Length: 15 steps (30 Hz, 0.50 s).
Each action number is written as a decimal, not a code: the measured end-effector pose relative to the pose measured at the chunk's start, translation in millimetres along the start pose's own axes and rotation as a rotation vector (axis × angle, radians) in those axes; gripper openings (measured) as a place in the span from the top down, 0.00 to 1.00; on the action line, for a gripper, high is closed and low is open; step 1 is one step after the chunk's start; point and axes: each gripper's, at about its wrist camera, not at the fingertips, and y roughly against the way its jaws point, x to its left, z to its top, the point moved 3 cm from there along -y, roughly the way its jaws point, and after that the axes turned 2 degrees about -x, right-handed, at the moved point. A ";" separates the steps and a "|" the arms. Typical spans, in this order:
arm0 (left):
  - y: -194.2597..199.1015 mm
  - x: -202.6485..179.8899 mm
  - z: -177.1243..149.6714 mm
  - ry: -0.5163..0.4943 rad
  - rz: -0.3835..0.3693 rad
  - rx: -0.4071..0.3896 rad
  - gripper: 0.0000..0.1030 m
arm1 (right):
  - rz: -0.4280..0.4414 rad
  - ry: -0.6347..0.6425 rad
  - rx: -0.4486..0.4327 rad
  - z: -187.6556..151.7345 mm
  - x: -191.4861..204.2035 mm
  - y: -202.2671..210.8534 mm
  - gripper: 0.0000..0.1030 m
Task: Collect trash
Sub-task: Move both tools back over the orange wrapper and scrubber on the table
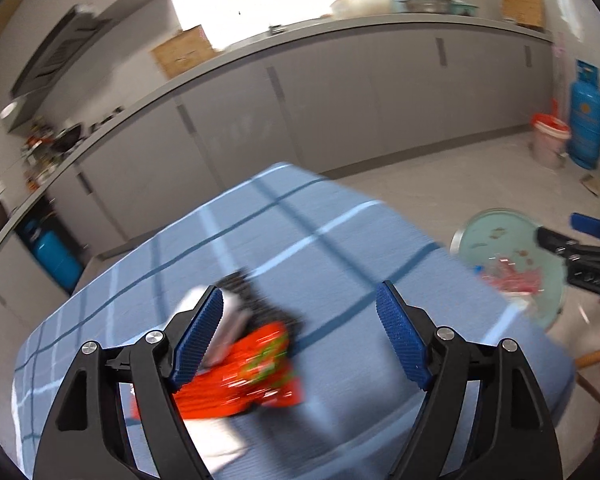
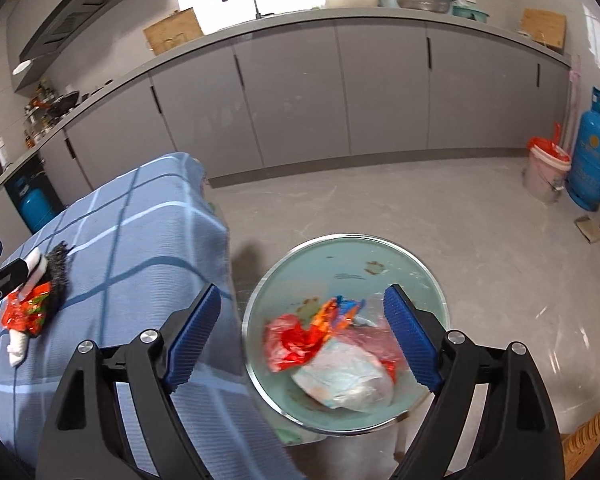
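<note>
With jaws spread wide and empty, the left gripper (image 1: 300, 336) is poised over an orange crinkled wrapper (image 1: 244, 372) on the blue checked tablecloth (image 1: 340, 240), while the right gripper (image 2: 304, 336), equally wide, is held above the round pale-green glass-topped stool (image 2: 380, 248) where collected trash (image 2: 332, 352) is piled.

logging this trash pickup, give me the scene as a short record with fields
surface: table under blue checked cloth
trash left on cloth: orange-red crinkled snack wrapper, white crumpled tissue, dark bristly scrap
collection spot: round pale green glass-topped stool beside the table
already collected: red plastic wrapper, pale crumpled plastic bag
left hand-held gripper: open, over the snack wrapper
right hand-held gripper: open, above the stool
</note>
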 end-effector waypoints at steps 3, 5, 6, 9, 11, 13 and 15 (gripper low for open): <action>0.0 42.8 -17.9 0.046 0.072 0.032 0.24 | 0.023 0.021 -0.001 -0.1 19.6 2.3 0.18; -1.1 68.0 -30.5 0.075 0.116 0.055 0.24 | 0.041 0.038 -0.001 0.0 32.9 3.4 0.18; -1.6 77.7 -36.5 0.088 0.133 0.067 0.24 | 0.052 0.050 -0.001 -0.1 41.6 4.3 0.18; -4.9 116.2 -61.9 0.139 0.203 0.123 0.24 | 0.082 0.076 0.002 -0.7 63.1 5.1 0.18; -5.8 133.9 -76.8 0.167 0.232 0.152 0.24 | 0.106 0.097 0.006 -1.8 80.9 6.4 0.18; -6.4 148.9 -92.4 0.201 0.252 0.186 0.24 | 0.129 0.119 0.010 -3.4 97.9 7.0 0.17; -8.0 154.7 -99.9 0.214 0.261 0.201 0.24 | 0.157 0.149 0.018 -5.6 118.2 5.7 0.17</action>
